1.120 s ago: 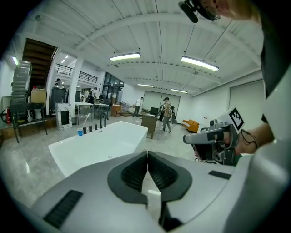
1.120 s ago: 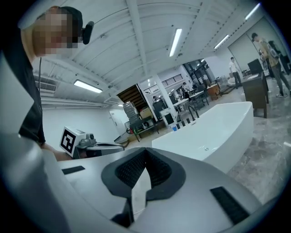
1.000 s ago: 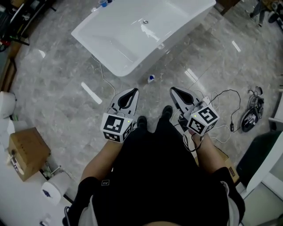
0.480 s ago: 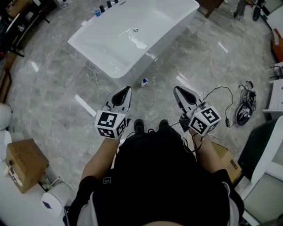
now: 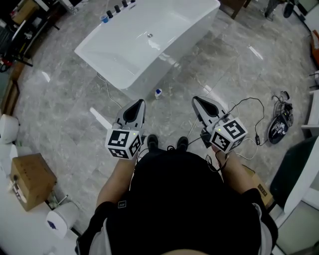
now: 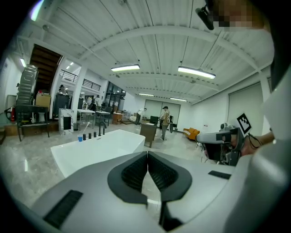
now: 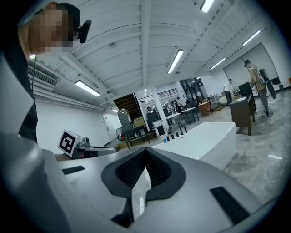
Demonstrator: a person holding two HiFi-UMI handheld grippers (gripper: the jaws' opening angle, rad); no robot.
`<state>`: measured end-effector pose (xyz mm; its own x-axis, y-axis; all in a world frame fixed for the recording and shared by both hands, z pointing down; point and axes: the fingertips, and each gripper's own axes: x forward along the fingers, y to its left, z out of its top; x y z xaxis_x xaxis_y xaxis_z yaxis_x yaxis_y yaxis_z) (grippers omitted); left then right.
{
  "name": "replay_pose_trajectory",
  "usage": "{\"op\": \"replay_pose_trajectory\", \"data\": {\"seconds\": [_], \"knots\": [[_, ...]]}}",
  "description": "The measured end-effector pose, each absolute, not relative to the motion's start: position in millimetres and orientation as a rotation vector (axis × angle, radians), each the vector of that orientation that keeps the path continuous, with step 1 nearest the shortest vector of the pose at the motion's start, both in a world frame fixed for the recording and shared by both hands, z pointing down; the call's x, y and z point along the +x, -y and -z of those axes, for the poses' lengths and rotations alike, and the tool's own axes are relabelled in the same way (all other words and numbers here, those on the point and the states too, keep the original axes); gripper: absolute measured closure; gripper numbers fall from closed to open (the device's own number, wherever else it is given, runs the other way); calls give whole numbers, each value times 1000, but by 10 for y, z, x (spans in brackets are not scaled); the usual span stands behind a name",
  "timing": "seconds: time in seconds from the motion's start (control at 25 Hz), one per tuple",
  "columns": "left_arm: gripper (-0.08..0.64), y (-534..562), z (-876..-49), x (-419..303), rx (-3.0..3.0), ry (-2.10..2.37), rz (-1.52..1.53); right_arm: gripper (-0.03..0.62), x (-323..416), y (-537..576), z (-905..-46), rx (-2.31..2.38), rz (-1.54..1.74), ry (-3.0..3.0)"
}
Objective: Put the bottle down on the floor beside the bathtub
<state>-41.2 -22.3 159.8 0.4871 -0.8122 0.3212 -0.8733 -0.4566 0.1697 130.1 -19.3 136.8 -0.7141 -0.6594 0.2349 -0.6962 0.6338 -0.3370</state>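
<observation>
A small white bottle with a blue cap stands on the marble floor right beside the white bathtub, just off its near corner. My left gripper is held in front of my body, short of the bottle, shut and empty. My right gripper is level with it to the right, also shut with nothing between the pads. In the left gripper view the closed jaws point over the bathtub. In the right gripper view the closed jaws face the bathtub too.
Black taps and a blue cup sit on the tub's far rim. A cardboard box and paper rolls lie at the left. Cables and a black device lie on the floor at the right. People stand far off.
The head view has shifted a little, so the tub and bottle sit further left in the frame. Both grippers stay shut and raised before my body. The bottle has not moved on the floor.
</observation>
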Motion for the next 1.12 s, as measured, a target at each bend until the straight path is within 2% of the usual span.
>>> {"op": "replay_pose_trajectory", "data": {"seconds": [0.28,0.76,1.12], "knots": [[543,214,-1379,-164,2439,1518,-266,565,1504,99,-1395,1029,-611,2811],[543,394,-1203,-915,2426,1605,-227,565,1294,486,-927,1193,-414,2865],[543,468,-1096,-1103,2439,1626,-223,565,1083,535,-847,1182,-356,2870]]}}
